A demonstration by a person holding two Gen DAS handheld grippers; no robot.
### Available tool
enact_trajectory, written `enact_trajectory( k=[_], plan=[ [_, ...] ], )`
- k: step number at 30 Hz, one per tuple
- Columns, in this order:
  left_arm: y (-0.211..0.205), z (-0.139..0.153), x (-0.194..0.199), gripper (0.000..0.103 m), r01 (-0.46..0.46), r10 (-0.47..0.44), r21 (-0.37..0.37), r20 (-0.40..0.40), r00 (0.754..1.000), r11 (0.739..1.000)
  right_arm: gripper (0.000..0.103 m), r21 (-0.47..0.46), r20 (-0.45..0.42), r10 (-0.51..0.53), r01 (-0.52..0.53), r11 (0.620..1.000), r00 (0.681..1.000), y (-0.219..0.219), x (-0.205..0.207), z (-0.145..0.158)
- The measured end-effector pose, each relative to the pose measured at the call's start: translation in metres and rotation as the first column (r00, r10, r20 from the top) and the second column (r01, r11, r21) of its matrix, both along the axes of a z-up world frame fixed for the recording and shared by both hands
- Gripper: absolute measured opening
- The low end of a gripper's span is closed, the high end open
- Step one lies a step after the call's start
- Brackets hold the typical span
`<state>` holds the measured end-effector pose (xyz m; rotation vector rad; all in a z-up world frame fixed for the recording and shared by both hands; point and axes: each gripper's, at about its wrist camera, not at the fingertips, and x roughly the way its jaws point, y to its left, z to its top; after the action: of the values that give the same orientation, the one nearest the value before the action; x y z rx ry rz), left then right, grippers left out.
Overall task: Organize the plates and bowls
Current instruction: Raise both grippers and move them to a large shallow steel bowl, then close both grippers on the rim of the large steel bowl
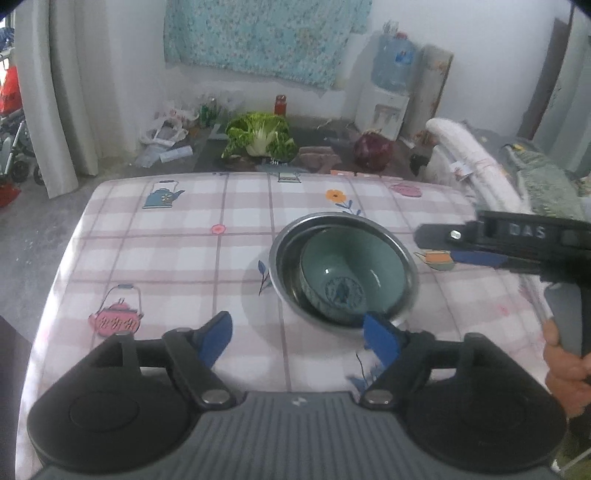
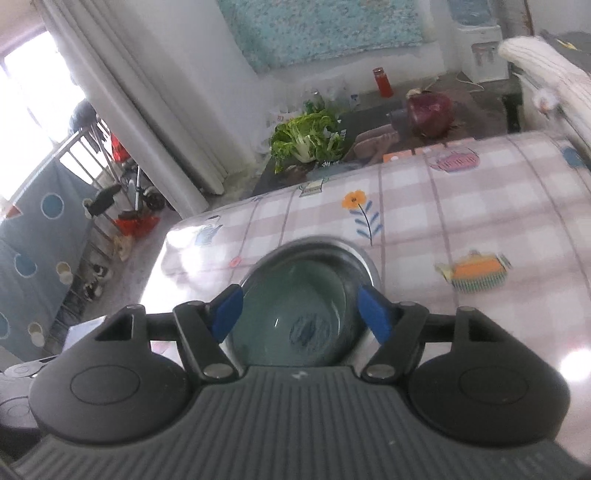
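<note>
A green ceramic bowl [image 1: 349, 282], a dark blue round emblem printed on its floor, sits nested and slightly tilted inside a wider steel bowl [image 1: 280, 258] right of centre in the left wrist view, on a table [image 1: 177, 254] under a pink plaid oilcloth printed with teapots and flowers. No writing on the emblem can be read.

My left gripper [image 1: 297, 332] fills the bottom of that frame, its jaws spread wide with nothing between them; the blue pad [image 1: 380, 338] of one finger overlaps the near rim of the steel bowl, though whether it touches is unclear. My right gripper [image 1: 436, 245] reaches in from the right edge, and raised letters on its black body read "DAS". A hand [image 1: 567, 365] grips its handle at lower right.

In the right wrist view that gripper [image 2: 301, 314] hangs over the green bowl [image 2: 295, 306], jaws apart, the blue pads flanking the bowl without pressing on it. The steel rim [image 2: 332, 245] arcs just behind.

Beyond the table's far edge, on the floor, lie a leafy green cabbage [image 1: 260, 136] and a red cabbage [image 1: 373, 149]. A red jar [image 1: 280, 105] stands by the wall, its label too small to read. A water dispenser [image 1: 386, 96] occupies the upper right, beneath a floral turquoise cloth [image 1: 266, 33].
</note>
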<state>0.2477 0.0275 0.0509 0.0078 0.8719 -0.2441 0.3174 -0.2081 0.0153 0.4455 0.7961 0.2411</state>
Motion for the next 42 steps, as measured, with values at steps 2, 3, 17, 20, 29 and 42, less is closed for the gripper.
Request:
enact_trajectory(
  k=[2,3,17,20,29,42],
  plan=[
    [0.009,0.002,-0.020,0.082,0.001,-0.001,-0.019,0.008,1.000,1.000,0.069,0.030,0.004,-0.005,0.005,1.000,1.000,-0.003,-0.027,0.003],
    [0.015,0.002,-0.032,0.083,-0.004,0.005,-0.033,0.009,1.000,0.999,0.069,0.037,0.004,-0.005,0.005,0.999,1.000,-0.002,-0.037,0.004],
    [0.088,-0.039,-0.134,0.085,-0.163,0.160,-0.070,-0.039,0.986,0.984,0.069,0.058,-0.002,0.120,-0.120,0.991,0.993,0.077,-0.156,-0.013],
    [0.099,-0.049,-0.141,0.085,-0.202,0.198,-0.069,-0.059,0.978,0.977,0.069,0.050,-0.008,0.144,-0.143,0.988,0.990,0.094,-0.166,-0.017],
    [0.117,-0.058,-0.155,0.084,-0.280,0.280,0.022,-0.022,0.960,0.960,0.069,0.076,-0.028,0.220,-0.218,0.973,0.975,0.133,-0.184,-0.024],
    [0.139,-0.061,-0.163,0.081,-0.345,0.341,0.071,0.068,0.938,0.936,0.060,0.169,-0.097,0.222,-0.204,0.964,0.970,0.156,-0.234,-0.055]
  ],
)
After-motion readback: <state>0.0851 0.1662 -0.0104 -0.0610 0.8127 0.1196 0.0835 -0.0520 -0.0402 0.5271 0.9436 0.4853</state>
